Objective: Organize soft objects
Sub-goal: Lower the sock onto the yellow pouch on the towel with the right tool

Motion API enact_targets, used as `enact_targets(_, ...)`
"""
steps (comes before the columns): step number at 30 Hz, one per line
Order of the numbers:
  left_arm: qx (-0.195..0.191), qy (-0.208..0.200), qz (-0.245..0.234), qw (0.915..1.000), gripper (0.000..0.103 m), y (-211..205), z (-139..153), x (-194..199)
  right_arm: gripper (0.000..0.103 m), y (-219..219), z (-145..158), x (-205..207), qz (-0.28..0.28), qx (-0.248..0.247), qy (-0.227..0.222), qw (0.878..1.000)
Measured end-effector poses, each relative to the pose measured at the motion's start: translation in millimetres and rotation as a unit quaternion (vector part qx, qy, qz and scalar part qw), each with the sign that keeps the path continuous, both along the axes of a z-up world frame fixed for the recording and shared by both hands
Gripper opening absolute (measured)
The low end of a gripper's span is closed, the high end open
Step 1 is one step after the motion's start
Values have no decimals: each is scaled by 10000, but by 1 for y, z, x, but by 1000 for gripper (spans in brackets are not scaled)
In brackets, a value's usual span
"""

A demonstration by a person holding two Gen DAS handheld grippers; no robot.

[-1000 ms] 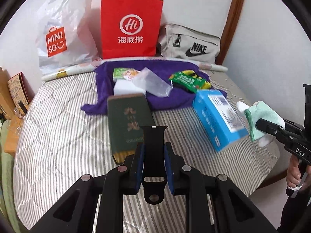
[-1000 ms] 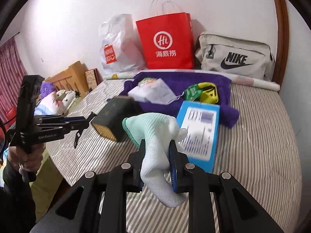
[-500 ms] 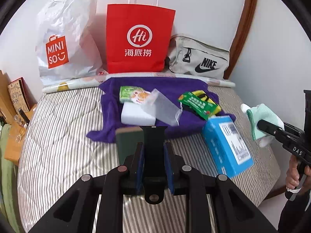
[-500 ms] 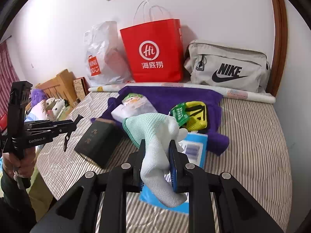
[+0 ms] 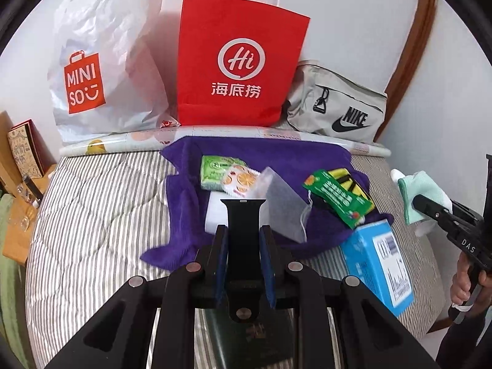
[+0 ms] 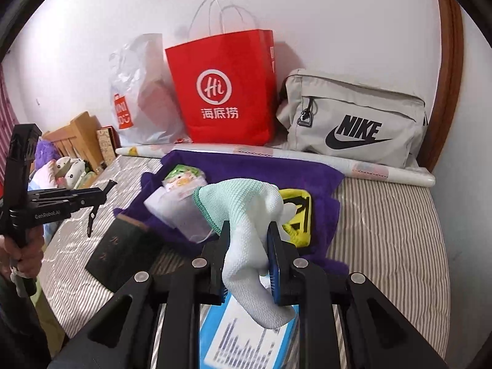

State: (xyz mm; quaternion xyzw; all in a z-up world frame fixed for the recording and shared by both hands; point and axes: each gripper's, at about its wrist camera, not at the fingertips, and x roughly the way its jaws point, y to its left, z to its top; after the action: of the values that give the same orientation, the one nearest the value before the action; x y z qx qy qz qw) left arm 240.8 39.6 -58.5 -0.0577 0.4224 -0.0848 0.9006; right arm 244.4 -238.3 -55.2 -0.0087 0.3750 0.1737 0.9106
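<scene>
Black silicone watch strap (image 5: 244,224) stood clamped between the blue pads of the left gripper (image 5: 244,246), its long axis running straight forward toward twelve o'clock, its squared end over the purple towel (image 5: 184,190). From left to right in the left wrist view, the white Miniso bag (image 5: 104,61) sat at ten o'clock, the red paper bag (image 5: 236,58) at twelve, and the grey Nike pouch (image 5: 335,104) at one, all against the wall beyond the striped mattress (image 5: 92,215). On the towel lay a green snack packet (image 5: 221,176), a clear pouch (image 5: 283,206) and a green-and-yellow packet (image 5: 341,200); a blue box (image 5: 378,264) lay at three o'clock, just beside the towel's near edge. A dark green book (image 6: 123,249) lay partly under the left gripper. The right gripper (image 6: 249,252) was closed on a mint-and-white knitted glove (image 6: 246,212), cuff up, fingers hanging below the jaws over the blue box. The red bag's open mouth lay dead ahead of both grippers, the left one judged more squarely in line with it. Which container was intended could not be established. Open mattress remained at nine o'clock and at three; the cluttered towel between grippers and bags would call for a raised approach. The mattress edge at four o'clock was close.
</scene>
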Motion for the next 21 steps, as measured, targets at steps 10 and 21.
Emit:
enact_targets(10, -47, 249, -5, 9997, 20, -1, -15, 53, 21, 4, -15, 57, 10, -17, 106, 9999)
enact_targets(21, -47, 530, -46, 9986, 20, -10, -26, 111, 21, 11, -20, 125, 74, -269, 189, 9994)
